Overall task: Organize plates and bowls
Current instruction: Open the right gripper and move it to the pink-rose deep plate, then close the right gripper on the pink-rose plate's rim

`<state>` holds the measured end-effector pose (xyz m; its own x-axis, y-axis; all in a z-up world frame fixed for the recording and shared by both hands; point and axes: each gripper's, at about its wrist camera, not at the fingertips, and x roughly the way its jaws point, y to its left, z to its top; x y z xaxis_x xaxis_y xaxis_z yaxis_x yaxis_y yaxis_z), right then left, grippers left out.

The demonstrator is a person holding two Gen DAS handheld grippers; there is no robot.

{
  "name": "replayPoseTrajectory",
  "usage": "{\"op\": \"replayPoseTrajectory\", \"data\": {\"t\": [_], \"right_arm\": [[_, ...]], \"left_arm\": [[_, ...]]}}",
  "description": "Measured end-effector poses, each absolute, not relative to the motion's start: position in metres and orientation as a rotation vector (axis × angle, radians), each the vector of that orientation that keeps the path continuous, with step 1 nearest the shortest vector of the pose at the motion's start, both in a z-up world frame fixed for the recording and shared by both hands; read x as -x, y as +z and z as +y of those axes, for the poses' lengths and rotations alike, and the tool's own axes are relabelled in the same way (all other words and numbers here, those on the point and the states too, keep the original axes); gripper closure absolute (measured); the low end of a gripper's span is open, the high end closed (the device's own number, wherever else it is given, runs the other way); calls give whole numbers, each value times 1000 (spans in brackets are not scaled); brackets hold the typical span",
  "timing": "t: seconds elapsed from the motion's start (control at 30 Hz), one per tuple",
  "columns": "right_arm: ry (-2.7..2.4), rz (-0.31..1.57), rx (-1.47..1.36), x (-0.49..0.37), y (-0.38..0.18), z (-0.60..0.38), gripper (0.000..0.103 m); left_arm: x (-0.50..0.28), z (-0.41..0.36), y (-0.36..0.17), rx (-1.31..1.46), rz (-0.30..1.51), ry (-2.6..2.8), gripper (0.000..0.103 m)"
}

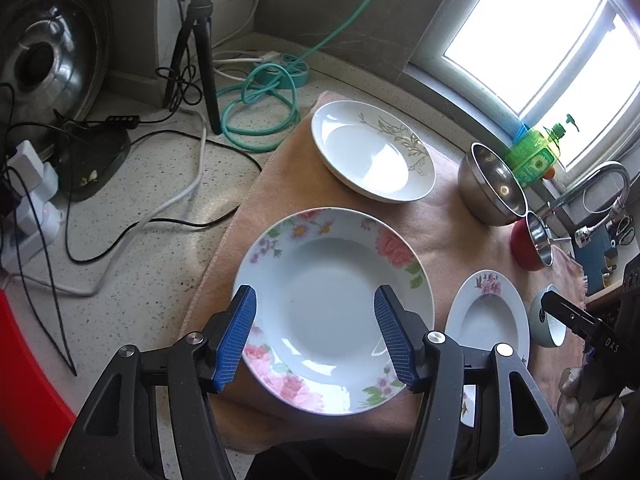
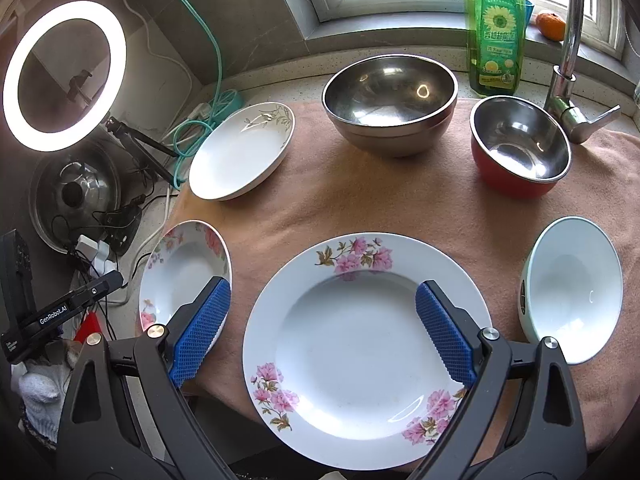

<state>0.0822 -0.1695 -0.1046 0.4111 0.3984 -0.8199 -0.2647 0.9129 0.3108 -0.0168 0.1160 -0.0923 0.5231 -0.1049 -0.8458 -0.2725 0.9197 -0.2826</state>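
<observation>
**Both grippers open above flowered plates on the pink cloth**

Left wrist view: the left gripper (image 1: 316, 328) hangs over a deep plate with pink roses (image 1: 334, 310), its blue fingers (image 1: 236, 336) spread partway with nothing between them; whether they touch the plate cannot be told. The plate lies on a pink cloth (image 1: 280, 184) that covers the speckled desk (image 1: 160, 216). Beyond it on the cloth sits a white plate with a gold leaf pattern (image 1: 372, 152). To the right lie a smaller-looking plate with pink blossoms (image 1: 488, 316), a large steel bowl (image 1: 492, 190), a red bowl with steel lining (image 1: 532, 246) and a pale green bowl (image 1: 550, 316), the last partly hidden by the other gripper's black body. Left of the cloth, black and white cables (image 1: 168, 208), a coiled teal hose (image 1: 260, 112), a tripod (image 1: 196, 52) and a power strip (image 1: 28, 216) crowd the desk.

Right wrist view: the right gripper (image 2: 322, 332) has its fingers (image 2: 446, 336) spread wide over the blossom plate (image 2: 368, 352), gripping nothing. The rose plate (image 2: 184, 264) lies just left, its lower edge hidden by the left finger. The pale green bowl (image 2: 574, 288) stands to the right, tilted. Farther back stand the gold-leaf plate (image 2: 240, 152), the steel bowl (image 2: 390, 100) and the red bowl (image 2: 520, 148), each apart. A green detergent bottle (image 2: 496, 32) and a tap (image 2: 568, 60) stand behind them; a ring light (image 2: 64, 76) glows at left.
</observation>
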Motion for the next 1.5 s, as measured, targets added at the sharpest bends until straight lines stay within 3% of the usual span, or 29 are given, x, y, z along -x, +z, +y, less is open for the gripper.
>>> {"op": "replayPoseTrajectory", "data": {"t": [0.57,0.83,0.93,1.07,1.1,1.2,1.5], "right_arm": [[581,1065,-23,-89,-112,-96,7],[607,1110,-6,-94,-128,-77,13],[617,1139,-9,-99,-135,-72,29],[628,1172,-19,-104,-144,-67,38],[634,1182,-24,-105,-147,-66,45],[641,1205,-29,-108,-153,-63,57],[638,1258,-64,-119,-170,-62,72]], "left_arm": [[42,159,-120,514,1052,191,42],[39,159,-131,512,1081,172,45],[37,159,-134,511,1084,161,49],[34,158,-140,513,1103,137,69],[33,157,-141,515,1111,128,75],[31,158,-146,528,1125,119,81],[25,159,-152,548,1144,105,88]]}}
